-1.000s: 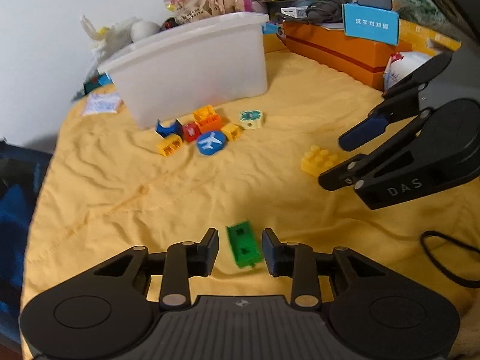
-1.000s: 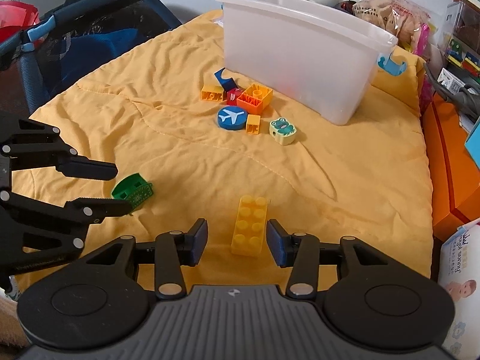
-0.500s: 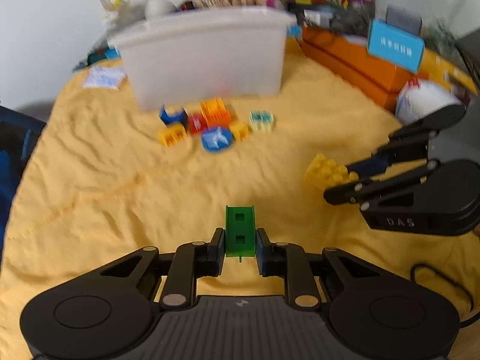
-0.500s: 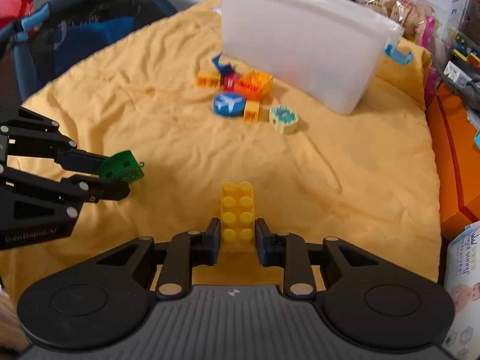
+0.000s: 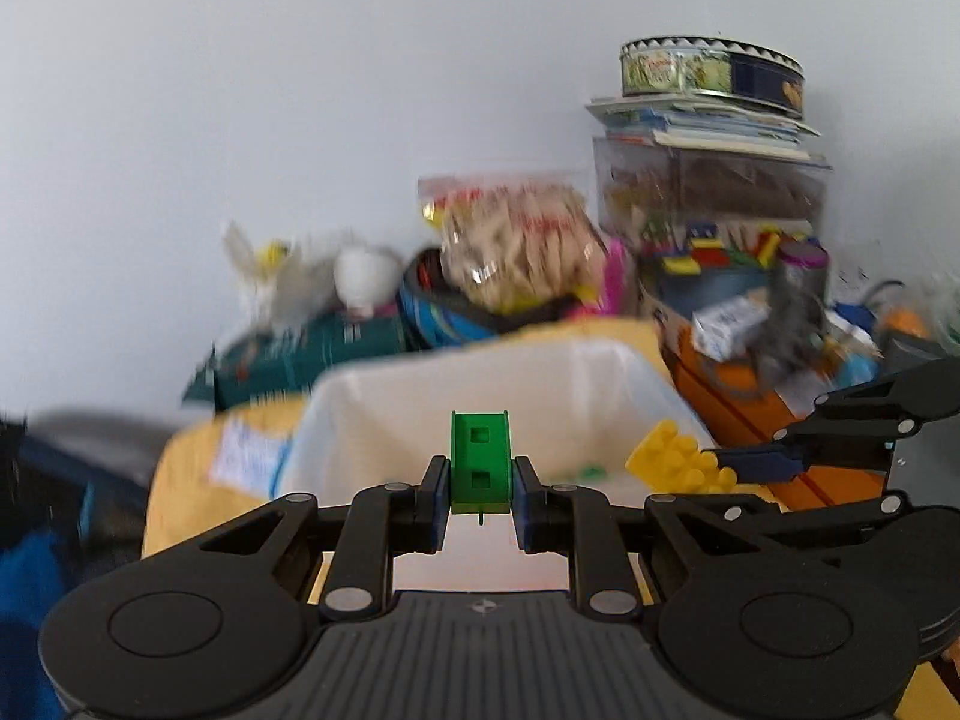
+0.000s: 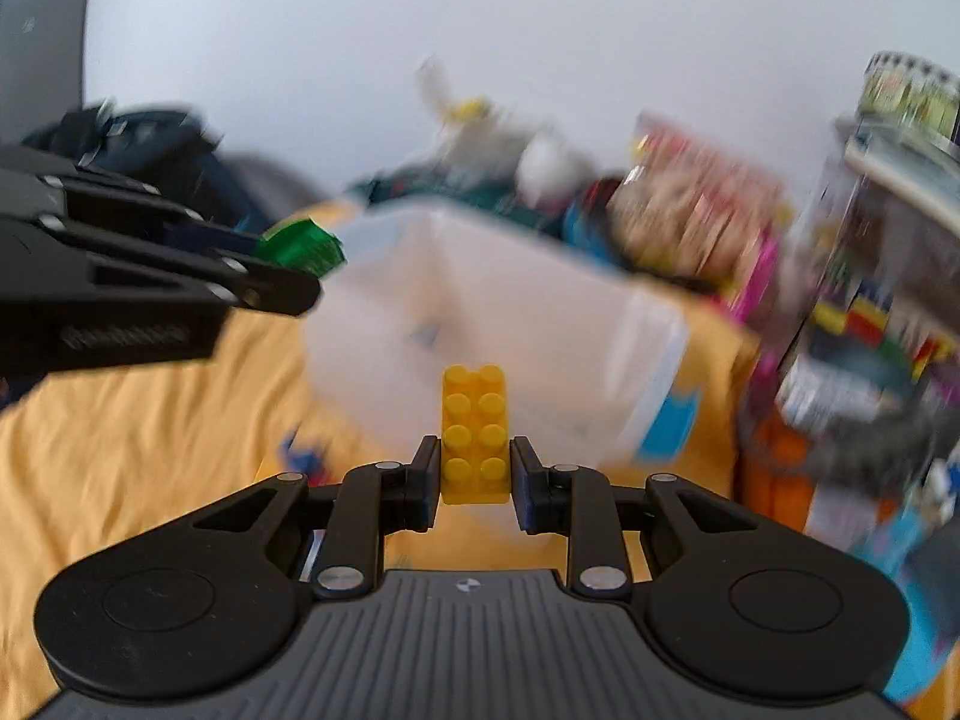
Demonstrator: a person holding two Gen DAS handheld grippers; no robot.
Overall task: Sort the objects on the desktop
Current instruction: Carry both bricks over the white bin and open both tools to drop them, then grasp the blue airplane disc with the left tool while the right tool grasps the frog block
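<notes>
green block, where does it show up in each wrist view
Left wrist view: the green block sits low in the centre, clamped between the left gripper jaws, in front of the white bin.
Right wrist view: the same block is at upper left, at the tip of the left gripper reaching in from the left edge.
Shared landmark: the white bin, behind the block in both.

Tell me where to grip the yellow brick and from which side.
Grip the yellow brick across its two long smooth side walls near one end, coming in along its length, studs up: those flat parallel faces suit the right tongs, which hold it that way.
</notes>
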